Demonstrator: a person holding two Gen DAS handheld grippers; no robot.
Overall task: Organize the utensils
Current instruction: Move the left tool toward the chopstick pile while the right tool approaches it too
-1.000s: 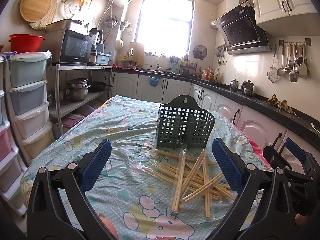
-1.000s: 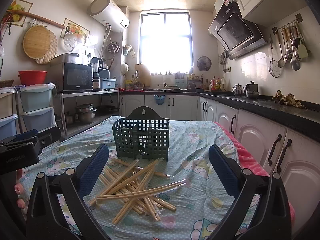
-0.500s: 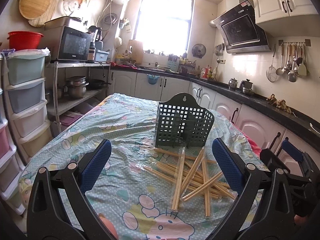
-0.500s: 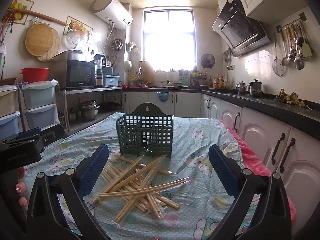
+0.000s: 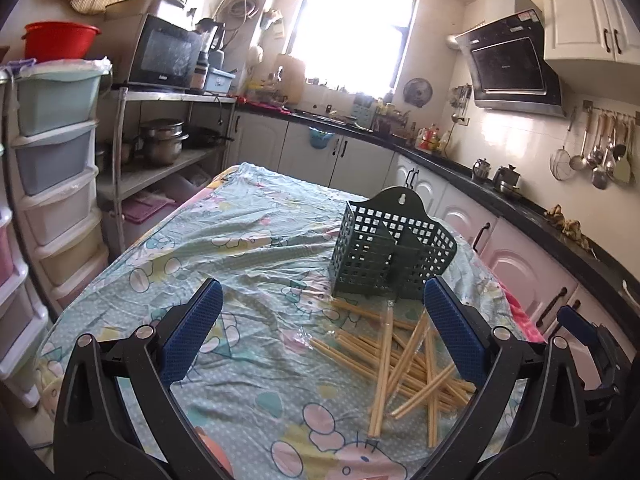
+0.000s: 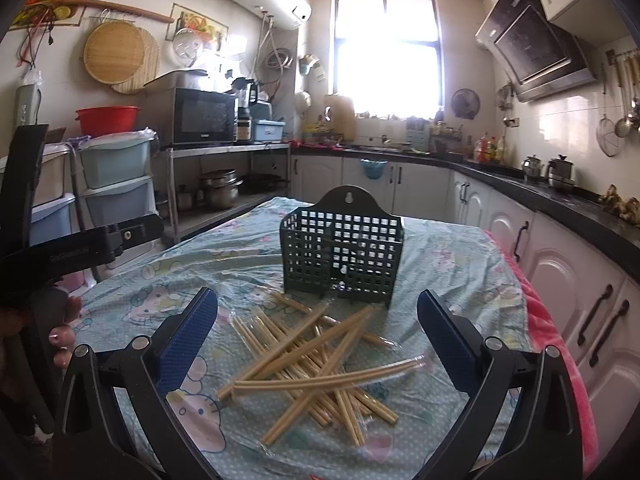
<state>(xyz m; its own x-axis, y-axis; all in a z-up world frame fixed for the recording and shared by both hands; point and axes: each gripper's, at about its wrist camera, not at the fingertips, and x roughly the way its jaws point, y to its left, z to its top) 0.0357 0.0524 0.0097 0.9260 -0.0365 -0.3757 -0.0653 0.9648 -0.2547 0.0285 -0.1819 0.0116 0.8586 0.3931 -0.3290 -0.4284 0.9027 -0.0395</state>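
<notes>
A dark green lattice utensil basket stands upright on the table, also in the right wrist view. A loose pile of wooden chopsticks in clear wrappers lies just in front of it, also in the right wrist view. My left gripper is open and empty, above the table to the left of the pile. My right gripper is open and empty, held over the near side of the pile. The right gripper shows at the right edge of the left wrist view.
The table has a crinkled cartoon-print cloth. Stacked plastic drawers and a metal shelf with pots stand to the left. Counter and white cabinets run along the right. Hanging ladles are on the wall.
Both views have swung slightly left; the basket and chopsticks sit further right in the left wrist view. Both grippers stay open and nothing on the table has moved.
</notes>
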